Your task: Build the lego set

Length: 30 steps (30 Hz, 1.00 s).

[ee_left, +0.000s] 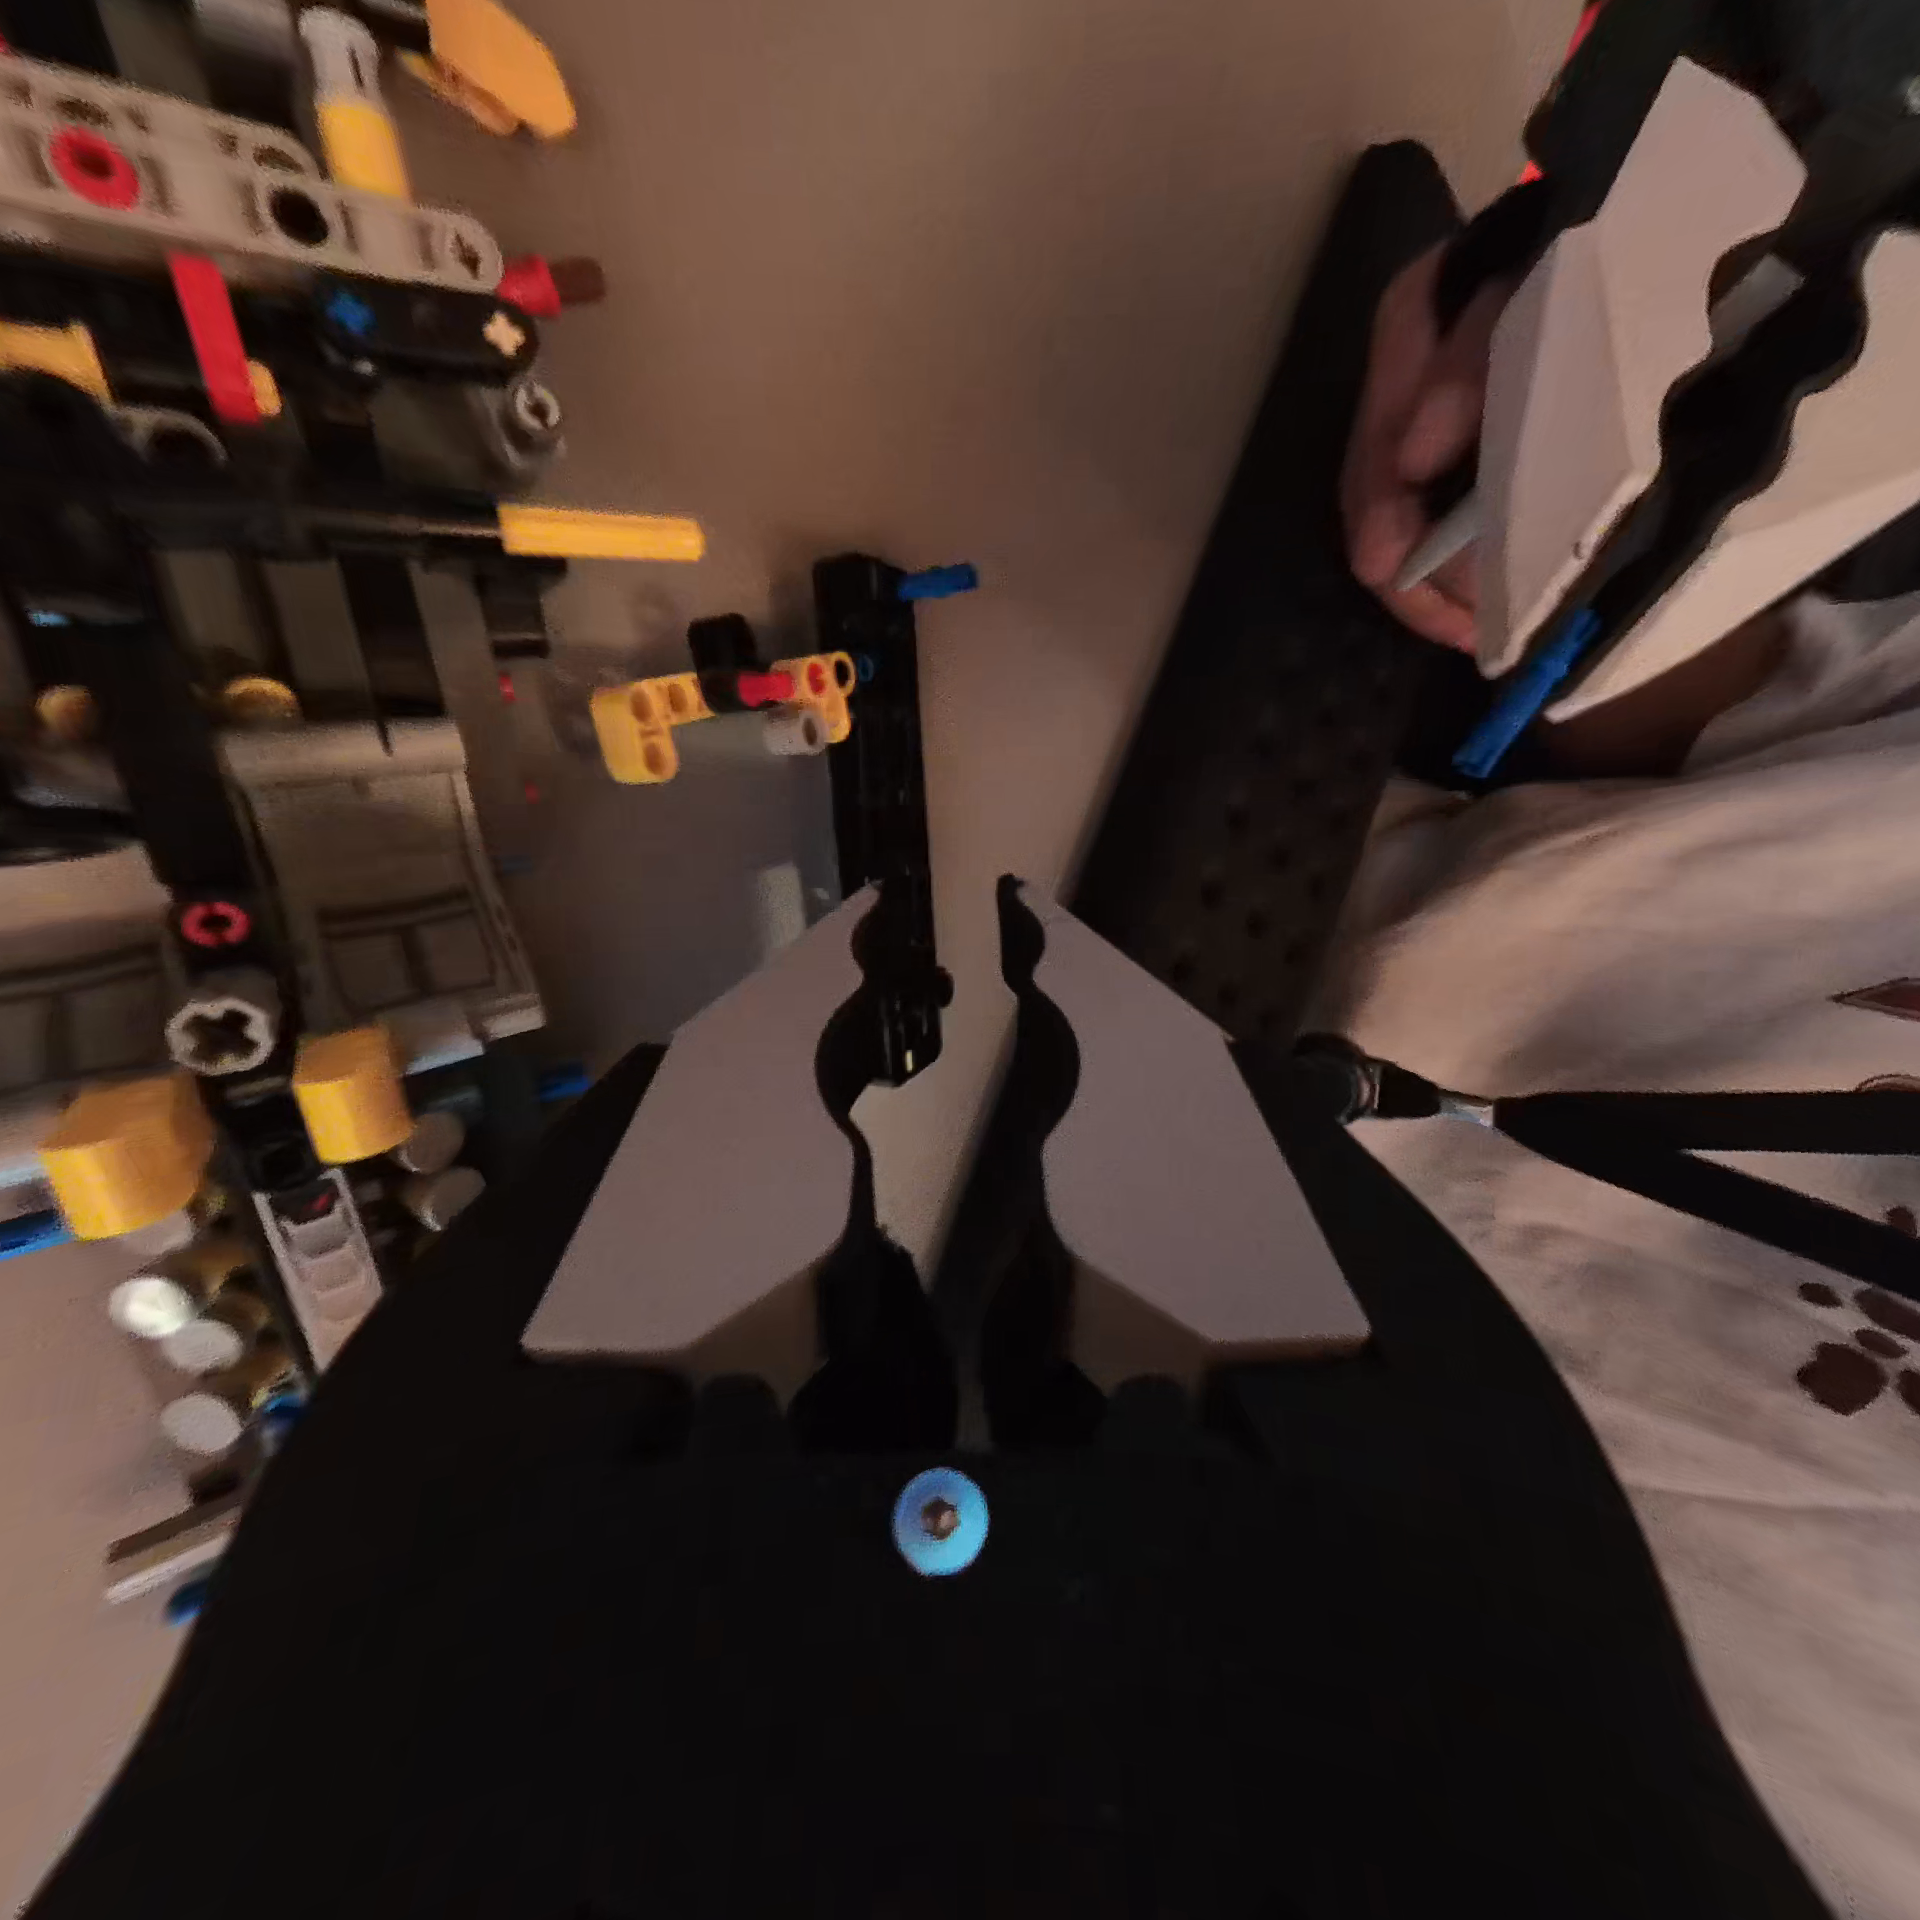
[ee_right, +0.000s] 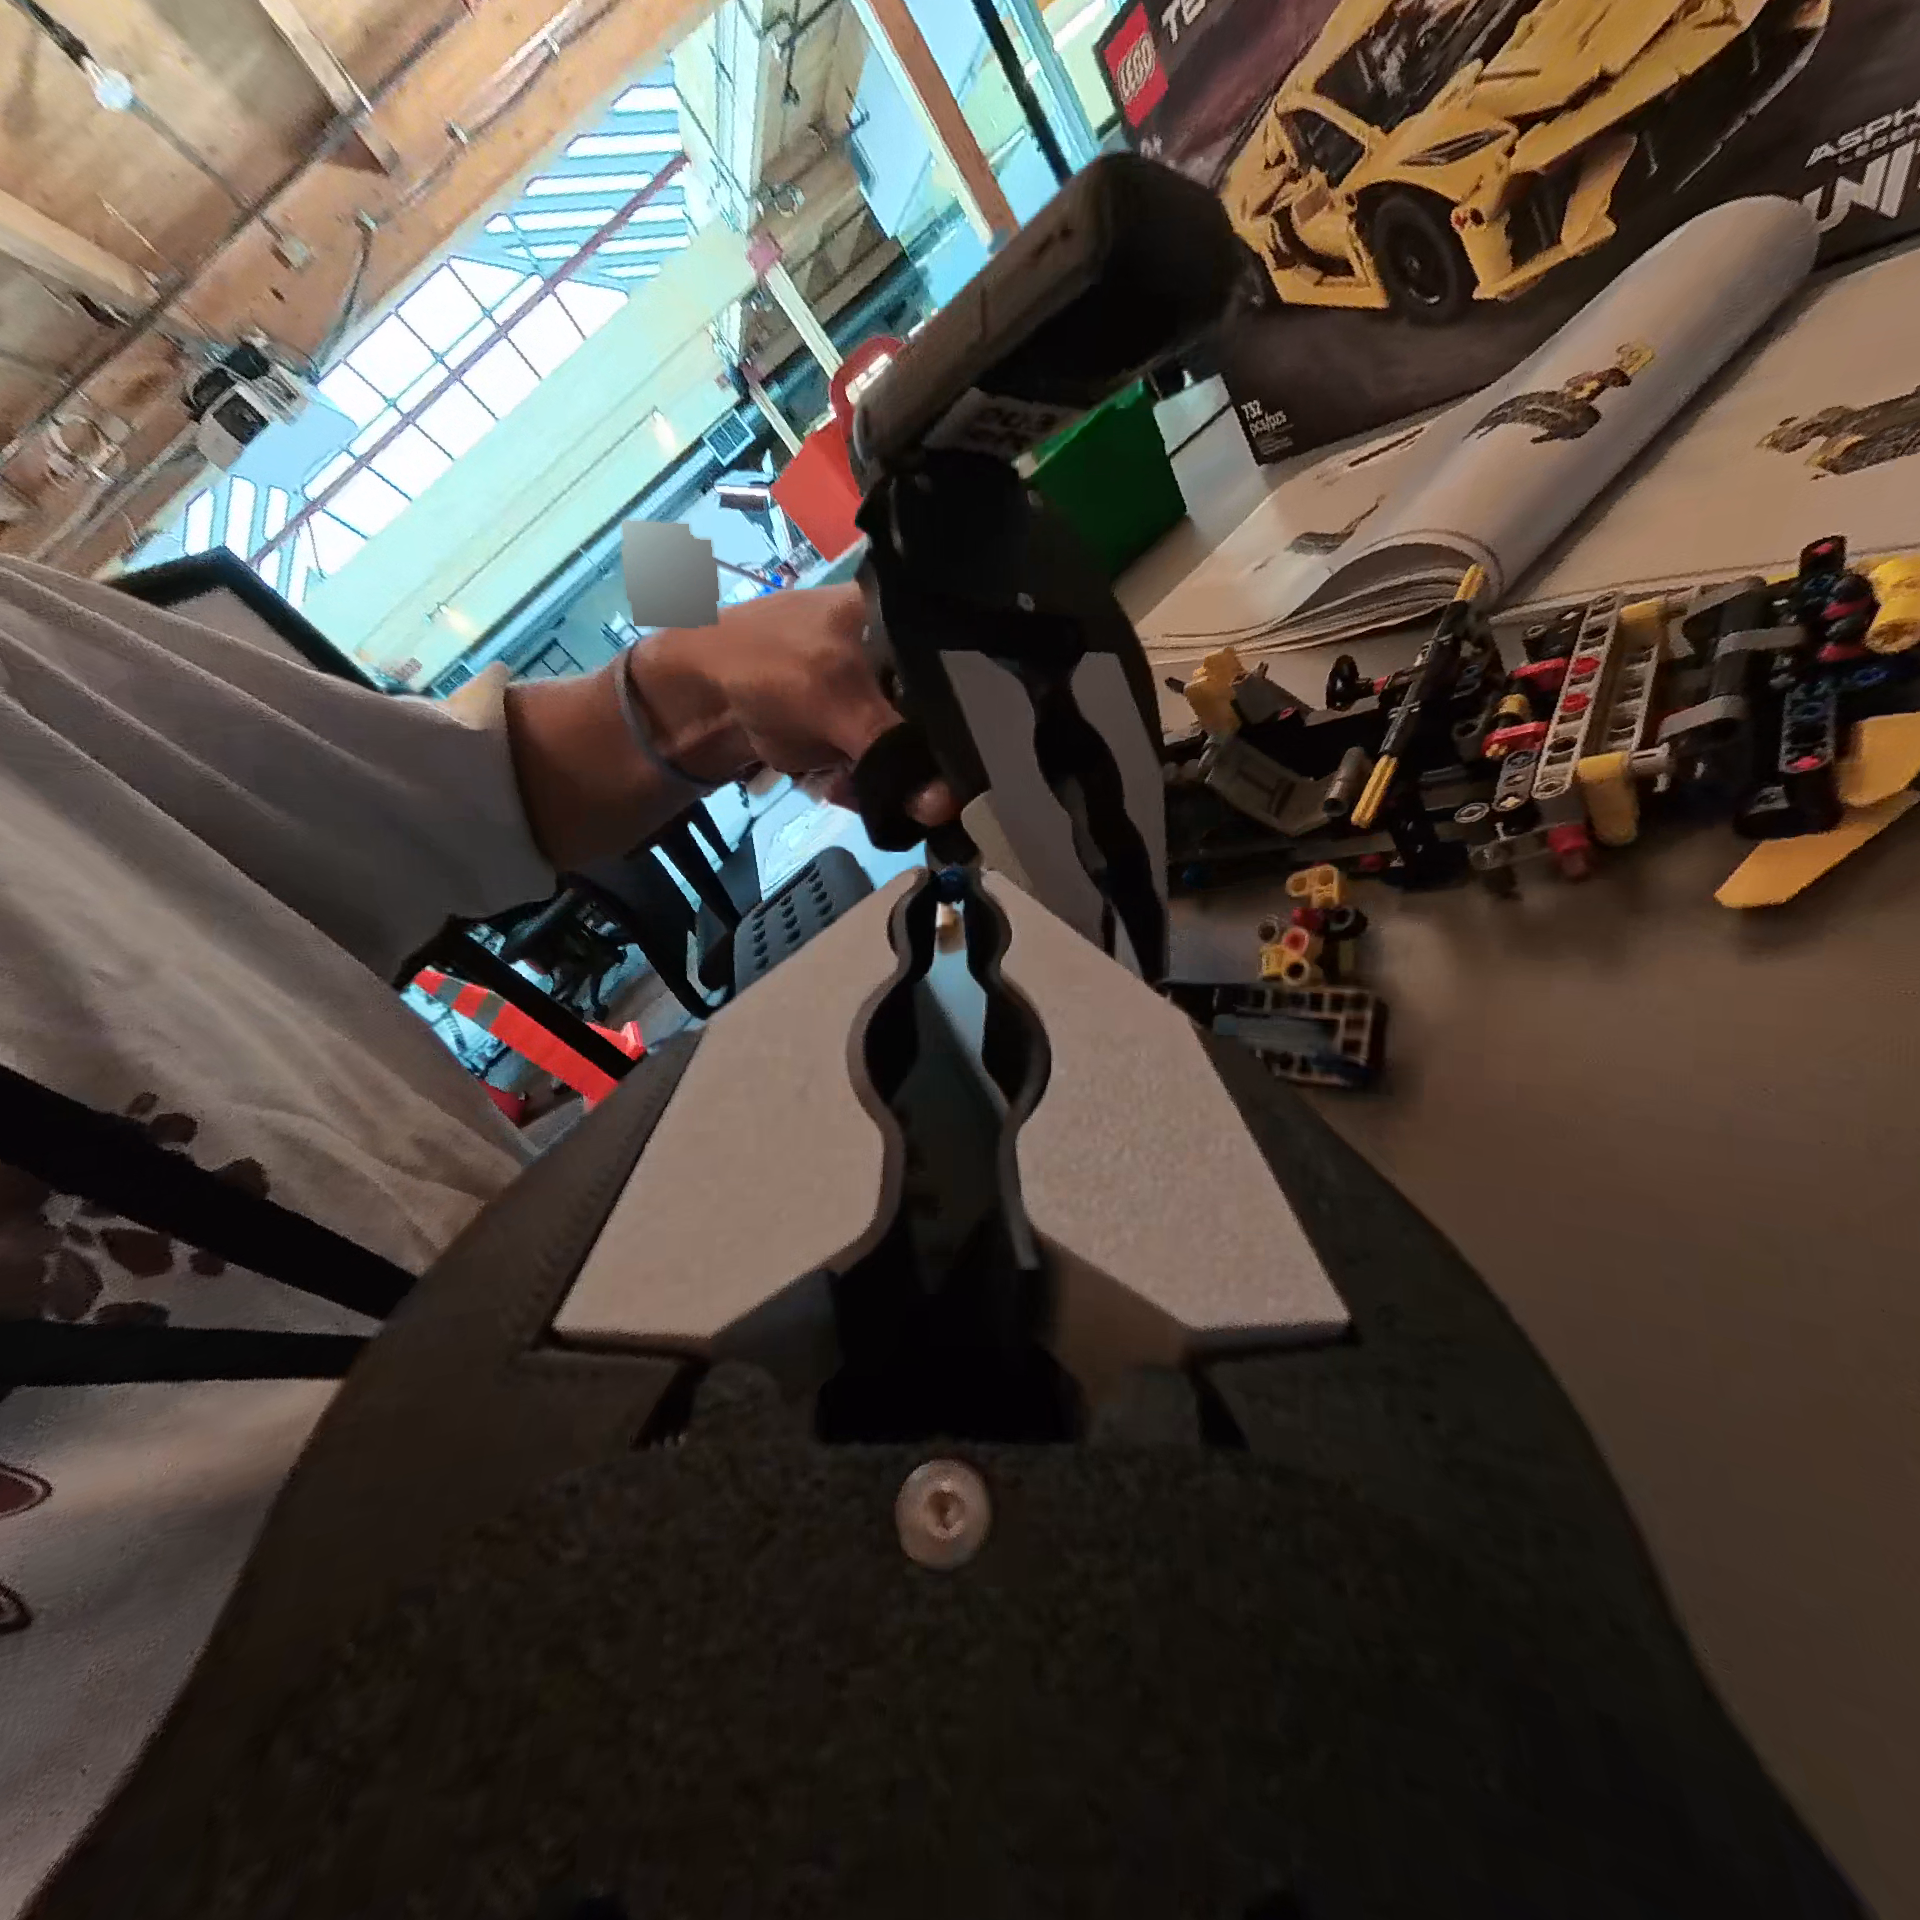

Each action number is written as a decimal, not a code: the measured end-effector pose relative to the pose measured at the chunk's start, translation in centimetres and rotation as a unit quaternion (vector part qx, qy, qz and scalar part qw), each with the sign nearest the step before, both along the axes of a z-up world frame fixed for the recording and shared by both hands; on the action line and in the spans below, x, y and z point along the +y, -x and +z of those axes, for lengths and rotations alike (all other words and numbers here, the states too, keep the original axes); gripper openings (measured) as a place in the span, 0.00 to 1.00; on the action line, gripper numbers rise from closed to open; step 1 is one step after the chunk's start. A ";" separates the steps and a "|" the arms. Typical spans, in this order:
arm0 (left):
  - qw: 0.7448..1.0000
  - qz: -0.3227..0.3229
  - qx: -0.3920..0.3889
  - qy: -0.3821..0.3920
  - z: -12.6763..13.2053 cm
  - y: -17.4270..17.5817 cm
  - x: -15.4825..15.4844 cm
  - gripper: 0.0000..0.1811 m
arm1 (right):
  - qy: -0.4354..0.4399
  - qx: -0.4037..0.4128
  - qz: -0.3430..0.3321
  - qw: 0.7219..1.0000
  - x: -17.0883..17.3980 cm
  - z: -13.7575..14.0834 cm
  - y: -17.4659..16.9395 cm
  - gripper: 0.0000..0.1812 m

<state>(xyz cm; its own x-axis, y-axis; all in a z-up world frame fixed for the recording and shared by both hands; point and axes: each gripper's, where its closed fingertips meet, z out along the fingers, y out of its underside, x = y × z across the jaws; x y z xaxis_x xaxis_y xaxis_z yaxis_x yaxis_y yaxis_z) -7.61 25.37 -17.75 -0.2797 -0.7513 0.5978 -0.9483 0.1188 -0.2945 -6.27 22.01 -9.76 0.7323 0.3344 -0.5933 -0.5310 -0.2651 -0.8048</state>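
Beige surface [ee_left: 935, 312] fills upper centre of left wrist view; we see part-built yellow-black lego car [ee_left: 239, 520] along left edge. Our left gripper [ee_left: 940, 894] clamps long black beam [ee_left: 883, 790], blue pin at its far end. Our right gripper [ee_right: 945, 883], frame centre, pinches small blue pin [ee_right: 951, 883] at tips. Instruction booklet [ee_right: 1558, 436], box [ee_right: 1507, 156] upper right.

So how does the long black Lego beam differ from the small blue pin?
The long black Lego beam is dark and carries yellow pieces; the small blue pin is short and bare. The beam sits between fingers of the left gripper; the pin is pinched by the right gripper.
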 end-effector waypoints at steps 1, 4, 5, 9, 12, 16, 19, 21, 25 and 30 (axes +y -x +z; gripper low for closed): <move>1.000 -0.009 -0.006 -0.021 0.1 0.0 0.3 0.14 | -0.001 0.006 0.003 1.000 0.0 0.1 0.0 0.02; 0.994 -0.032 -0.039 -0.099 0.4 -0.3 1.4 0.15 | -0.004 0.017 0.007 1.000 -0.1 0.2 -0.1 0.02; 0.991 -0.041 -0.043 -0.121 0.2 -0.2 1.5 0.16 | -0.005 0.020 0.009 1.000 -0.1 0.2 -0.1 0.02; 0.980 -0.072 -0.039 -0.184 -1.9 -0.1 1.5 0.17 | -0.008 0.028 0.013 1.000 -0.2 0.3 -0.1 0.02; 0.982 -0.075 -0.038 -0.166 -2.3 -0.3 0.5 0.18 | -0.012 0.032 0.013 0.999 -0.2 0.5 -0.2 0.02; 0.988 -0.085 -0.031 -0.124 -2.4 0.0 -0.6 0.09 | -0.015 0.039 0.014 0.999 -0.3 0.6 -0.3 0.02; 0.996 -0.078 -0.003 -0.043 -2.3 0.8 -2.7 0.06 | -0.019 0.046 0.012 0.999 -0.3 0.7 -0.5 0.02; 0.996 -0.078 -0.035 -0.024 -2.0 0.5 -3.4 0.06 | -0.024 0.054 0.011 0.998 -0.4 0.9 -0.7 0.02; 0.982 -0.012 -0.185 0.039 2.5 -1.9 -3.6 0.06 | -0.072 0.058 -0.035 0.995 -1.1 2.3 -2.4 0.02; 0.926 0.146 -0.342 0.070 8.3 -2.7 -0.2 0.06 | -0.047 0.002 -0.140 0.989 -1.2 1.6 -5.3 0.02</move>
